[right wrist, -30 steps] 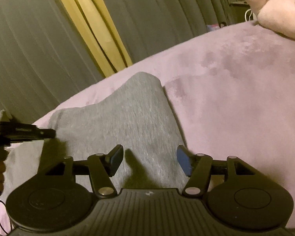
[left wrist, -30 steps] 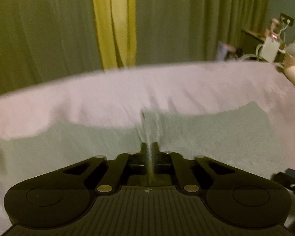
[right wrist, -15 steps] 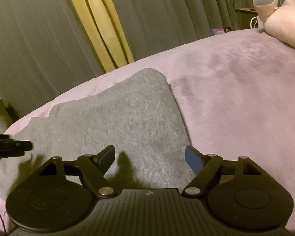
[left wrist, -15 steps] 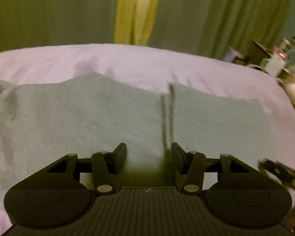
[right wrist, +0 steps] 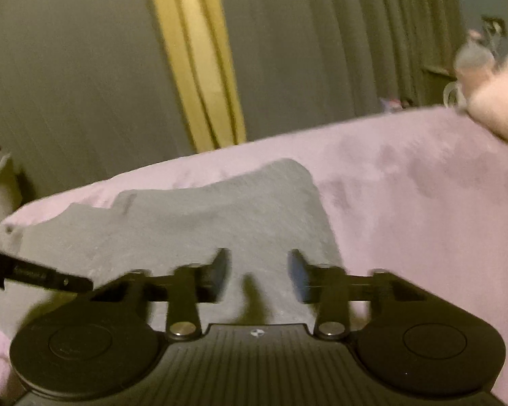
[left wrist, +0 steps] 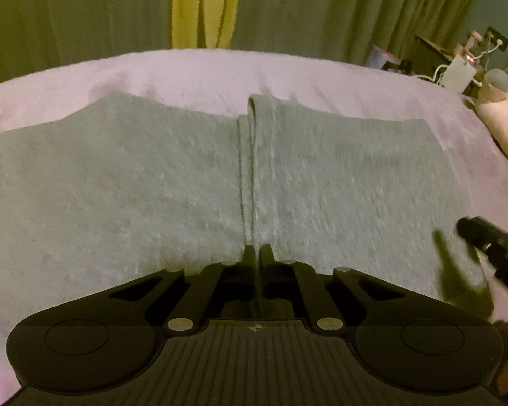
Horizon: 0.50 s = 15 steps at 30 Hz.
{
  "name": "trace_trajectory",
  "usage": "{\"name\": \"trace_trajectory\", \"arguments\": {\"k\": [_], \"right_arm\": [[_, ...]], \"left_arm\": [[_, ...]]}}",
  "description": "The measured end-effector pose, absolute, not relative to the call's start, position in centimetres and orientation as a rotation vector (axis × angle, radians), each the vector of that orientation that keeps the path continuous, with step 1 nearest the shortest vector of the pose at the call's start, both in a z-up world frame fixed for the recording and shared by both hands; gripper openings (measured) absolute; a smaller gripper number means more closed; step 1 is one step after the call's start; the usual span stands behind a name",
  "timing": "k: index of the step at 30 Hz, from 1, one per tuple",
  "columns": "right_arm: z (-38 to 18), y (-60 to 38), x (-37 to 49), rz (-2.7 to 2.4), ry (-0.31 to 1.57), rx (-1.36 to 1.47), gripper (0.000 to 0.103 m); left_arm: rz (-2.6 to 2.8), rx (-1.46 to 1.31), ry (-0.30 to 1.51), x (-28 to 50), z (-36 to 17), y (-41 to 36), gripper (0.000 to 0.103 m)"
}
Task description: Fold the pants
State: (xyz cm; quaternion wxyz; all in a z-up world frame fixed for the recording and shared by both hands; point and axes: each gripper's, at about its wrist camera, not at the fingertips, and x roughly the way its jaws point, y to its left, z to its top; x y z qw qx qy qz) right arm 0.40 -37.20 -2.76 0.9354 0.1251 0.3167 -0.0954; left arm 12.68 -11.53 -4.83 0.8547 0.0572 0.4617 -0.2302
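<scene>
The grey pants (left wrist: 338, 182) lie spread flat on a lilac bedspread (left wrist: 220, 74). A raised pleat of the cloth runs down the middle, straight into my left gripper (left wrist: 257, 253), which is shut with that pleat pinched at its tips. My right gripper (right wrist: 257, 270) hovers over the right end of the pants (right wrist: 254, 209); its jaws are closing, the blue pads stand apart and nothing is pressed between them. Each gripper shows in the other's view: the right gripper (left wrist: 491, 247) at the pants' right edge, the left gripper (right wrist: 44, 275) at the far left.
A pink plush toy (left wrist: 501, 125) lies on the bed at the right. Behind it stands a nightstand with a white box (left wrist: 460, 71) and cables. Dark curtains with a yellow strip (left wrist: 203, 6) hang behind the bed's far edge.
The left gripper let go of the lifted cloth, opened, then shut again on a pleat of the now flat pants. The right gripper widened, then narrowed, and its view rolled.
</scene>
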Motion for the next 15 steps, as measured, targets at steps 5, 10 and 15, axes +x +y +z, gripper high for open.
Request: {"name": "trace_trajectory", "arguments": {"k": [5, 10, 15], "right_arm": [[-5.3, -36.1, 2.1, -0.179, 0.818, 0.205, 0.034], [-3.8, -36.1, 1.0, -0.133, 0.726, 0.266, 0.034], [-5.5, -35.3, 2.1, -0.113, 0.824, 0.217, 0.043]], "left_arm": [[-0.475, 0.087, 0.963, 12.7, -4.1, -10.7, 0.004], [-0.402, 0.122, 0.915, 12.6, -3.7, -10.2, 0.001], [-0.316, 0.048, 0.933, 13.8, -3.2, -6.5, 0.005]]}}
